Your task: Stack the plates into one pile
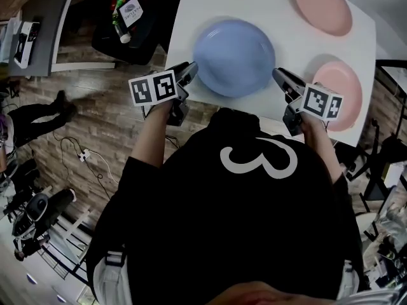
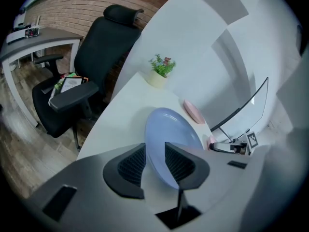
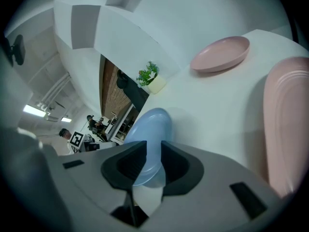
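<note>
Blue plate (image 1: 234,57) is lying flat on the bench (image 1: 280,27) at its near edge, with the far pink plate (image 1: 323,6) and the near pink plate (image 1: 346,88) sitting apart to its right. Left hand-held gripper (image 1: 189,72) is straddling the plate's left rim, jaws wide apart and not pressing. Right hand-held gripper (image 1: 280,76) is straddling the right rim, jaws partly apart and not clamping.

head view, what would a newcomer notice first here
The blue plate sits in the middle of the white table, with the left gripper and right gripper at opposite sides of its rim, jaws open. Next comes a pink plate at the table's far right, and another pink plate at the near right beside the right gripper.
</note>
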`<state>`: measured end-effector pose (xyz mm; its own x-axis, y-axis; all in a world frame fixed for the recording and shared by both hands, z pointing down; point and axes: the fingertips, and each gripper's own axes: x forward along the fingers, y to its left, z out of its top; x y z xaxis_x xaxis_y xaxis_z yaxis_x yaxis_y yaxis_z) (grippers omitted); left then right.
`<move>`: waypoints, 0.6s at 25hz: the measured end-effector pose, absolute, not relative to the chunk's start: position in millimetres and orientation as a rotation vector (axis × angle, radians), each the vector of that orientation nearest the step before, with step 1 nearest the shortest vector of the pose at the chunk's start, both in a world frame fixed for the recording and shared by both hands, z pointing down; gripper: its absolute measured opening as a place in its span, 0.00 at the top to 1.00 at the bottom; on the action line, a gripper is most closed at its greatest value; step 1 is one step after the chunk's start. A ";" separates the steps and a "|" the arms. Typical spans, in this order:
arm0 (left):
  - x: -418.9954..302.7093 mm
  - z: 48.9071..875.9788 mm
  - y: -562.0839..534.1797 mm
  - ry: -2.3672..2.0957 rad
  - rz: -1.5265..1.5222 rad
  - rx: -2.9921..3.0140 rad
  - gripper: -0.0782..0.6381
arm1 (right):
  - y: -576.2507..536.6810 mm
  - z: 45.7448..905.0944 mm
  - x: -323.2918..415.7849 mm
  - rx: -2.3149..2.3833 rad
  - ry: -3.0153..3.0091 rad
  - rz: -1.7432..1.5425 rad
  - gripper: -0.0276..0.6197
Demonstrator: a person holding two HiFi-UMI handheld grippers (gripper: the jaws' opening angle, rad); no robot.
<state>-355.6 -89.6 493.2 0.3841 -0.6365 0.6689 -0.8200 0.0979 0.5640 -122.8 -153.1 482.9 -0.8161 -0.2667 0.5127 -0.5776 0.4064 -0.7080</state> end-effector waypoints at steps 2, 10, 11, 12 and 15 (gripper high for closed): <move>-357.8 500.8 -94.7 -1.304 0.226 1.602 0.73 | -154.7 493.4 -122.7 0.775 -2.311 1.389 0.81; -359.9 516.1 -106.1 -1.246 0.277 1.625 0.73 | -156.0 512.0 -128.6 0.887 -2.242 1.434 0.81; -360.8 517.7 -106.9 -1.241 0.280 1.627 0.73 | -156.4 514.4 -128.8 0.903 -2.231 1.433 0.81; -361.6 519.2 -107.7 -1.237 0.283 1.630 0.73 | -156.7 516.8 -128.7 0.920 -2.220 1.431 0.81; -360.9 523.0 -109.8 -1.220 0.290 1.637 0.74 | -155.7 522.3 -127.1 0.958 -2.195 1.431 0.81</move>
<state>-360.9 -109.8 523.0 0.4557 -0.5670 0.6862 -0.8152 0.0437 0.5775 -127.1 -155.7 522.3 -0.7103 -0.3469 0.6125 -0.7004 0.2613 -0.6642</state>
